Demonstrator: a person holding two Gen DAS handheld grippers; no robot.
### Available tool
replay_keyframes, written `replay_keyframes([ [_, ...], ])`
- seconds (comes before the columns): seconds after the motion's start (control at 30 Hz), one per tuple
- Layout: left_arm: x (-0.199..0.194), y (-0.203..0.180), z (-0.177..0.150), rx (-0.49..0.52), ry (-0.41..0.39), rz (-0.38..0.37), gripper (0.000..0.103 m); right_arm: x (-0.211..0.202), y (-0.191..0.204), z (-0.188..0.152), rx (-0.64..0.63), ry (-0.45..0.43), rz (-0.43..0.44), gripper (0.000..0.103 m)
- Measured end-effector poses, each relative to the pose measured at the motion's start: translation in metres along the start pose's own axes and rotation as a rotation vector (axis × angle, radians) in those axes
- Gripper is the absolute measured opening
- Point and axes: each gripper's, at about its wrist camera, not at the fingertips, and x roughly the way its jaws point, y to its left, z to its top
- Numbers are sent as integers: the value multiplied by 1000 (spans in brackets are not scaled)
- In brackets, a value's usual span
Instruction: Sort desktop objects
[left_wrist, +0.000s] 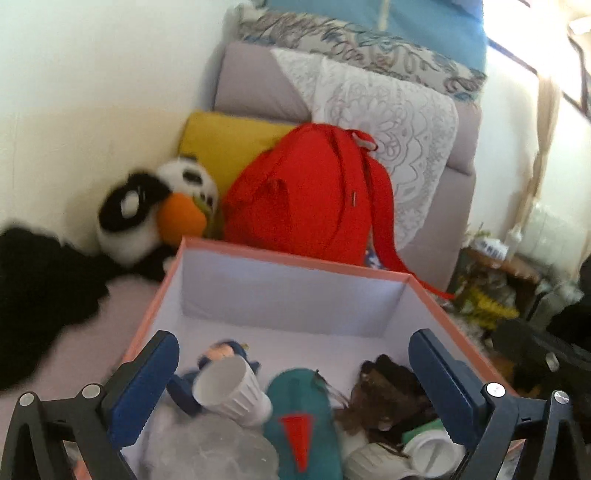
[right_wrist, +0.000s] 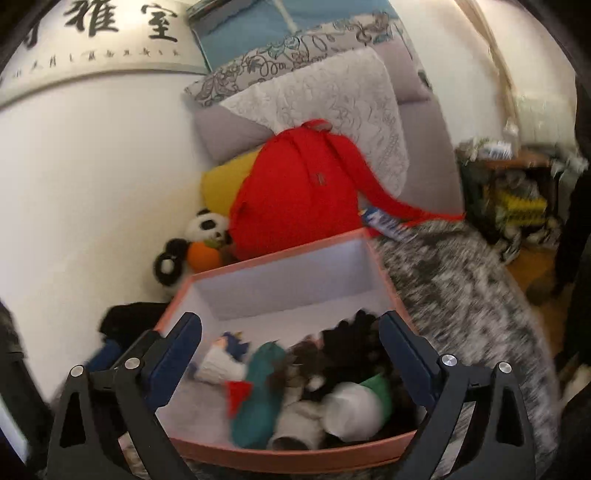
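Only right wrist view shows calligraphy scroll (right_wrist: 92, 33) above box (right_wrist: 280, 254).

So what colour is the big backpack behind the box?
Bright red backpack; clearest in the left wrist view.

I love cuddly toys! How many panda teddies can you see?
1. The panda plush sits against the wall, left of the red backpack, behind the pink box. Others could hide among the box's jumble.

Ahead of the grippers: red backpack (left_wrist: 306, 192) leaned on grey sofa (left_wrist: 458, 147), yellow cushion (left_wrist: 225, 140) behind, plush panda (left_wrist: 155, 206) left against the wall.
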Motion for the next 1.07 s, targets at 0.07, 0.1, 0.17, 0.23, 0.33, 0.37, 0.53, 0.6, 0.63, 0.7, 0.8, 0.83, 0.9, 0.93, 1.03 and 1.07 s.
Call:
replay_keyframes([
  [0.07,1,-1,-2,6,3,10,103,-8,0,-8,13,6,30,99],
  [0.1,0,-3,-4,22,-1,20,103,-14,0,-13,14,7,36,99],
  [0.17,-3,-11,-6,57,-21,33,103,-26,0,-23,15,7,49,99],
  [0.23,-7,-19,-8,88,-31,22,103,-39,0,-33,15,8,60,99],
  [0.33,-5,-33,-11,145,0,15,103,-75,-7,-51,11,8,48,99],
  [0.37,-3,-38,-12,163,25,24,103,-85,-10,-55,17,7,39,99],
  [0.53,-9,-53,-15,208,20,35,103,-129,-27,-66,65,4,25,99],
  [0.6,-15,-58,-15,220,-4,36,103,-141,-34,-73,64,24,16,100],
  [0.63,-18,-60,-15,225,-14,35,103,-144,-36,-78,58,37,6,100],
  [0.7,-24,-63,-14,234,-34,34,103,-147,-40,-90,44,67,-17,100],
  [0.8,-30,-68,-15,252,-62,44,103,-147,-47,-103,50,110,-44,100],
  [0.83,-30,-69,-15,257,-64,48,103,-146,-50,-106,63,121,-44,100],
  [0.9,-30,-70,-16,265,-64,44,103,-142,-53,-108,86,140,-35,100],
  [0.93,-31,-71,-16,268,-66,44,103,-140,-53,-108,90,141,-30,100],
  [1.03,-31,-72,-18,277,-81,60,103,-139,-51,-108,88,139,-18,100],
  [1.07,-32,-72,-18,279,-85,66,103,-139,-50,-108,85,140,-18,100],
])
